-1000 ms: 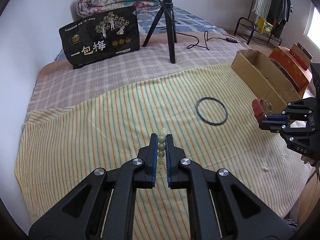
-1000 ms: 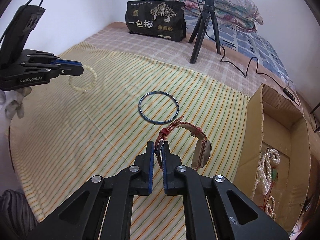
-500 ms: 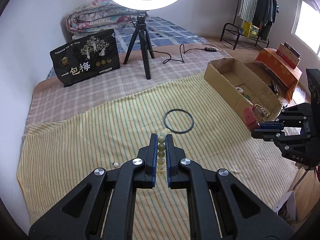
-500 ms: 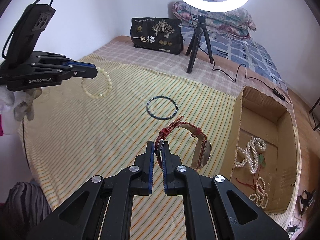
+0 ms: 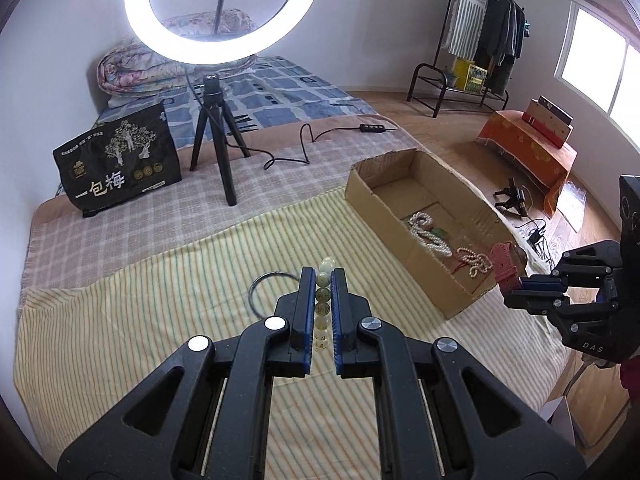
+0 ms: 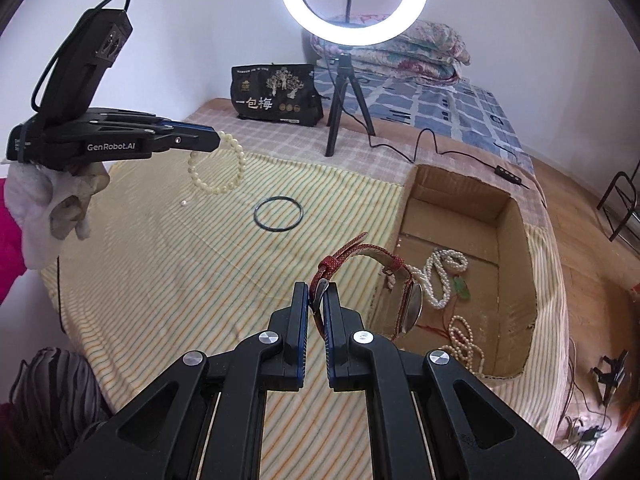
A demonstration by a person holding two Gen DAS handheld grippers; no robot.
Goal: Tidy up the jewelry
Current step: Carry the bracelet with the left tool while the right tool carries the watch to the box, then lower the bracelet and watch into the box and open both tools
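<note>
**Grippers both loaded, held above the striped cloth**

Left gripper (image 5: 321, 280): I see its jaws drawn in on the pale bead bracelet (image 5: 322, 308). The beads run in a line between the blue pads, one bead poking past the tips. From the right wrist camera, the left gripper (image 6: 218, 141) pinches the bracelet (image 6: 216, 168) at its top, and the rest of the loop hangs free in the air over the yellow striped cloth (image 6: 168, 264).

Right gripper (image 6: 316, 300): jaws nearly together, clamped on the red strap of the watch (image 6: 400, 292). The buckle end curls up past the fingertips; the watch face hangs to the right, edge-on, in front of the near wall of the cardboard box (image 6: 516, 216). From the left wrist camera, the watch strap (image 5: 505, 264) sits at the box's near right corner.

Box contents: pearl strands (image 6: 444, 276) on the floor of the box.

Dark ring bangle (image 6: 279, 214) lies flat on the cloth, between the two grippers, touching neither. One small loose bead (image 6: 184, 203) rests on the cloth below the hanging bracelet.
</note>
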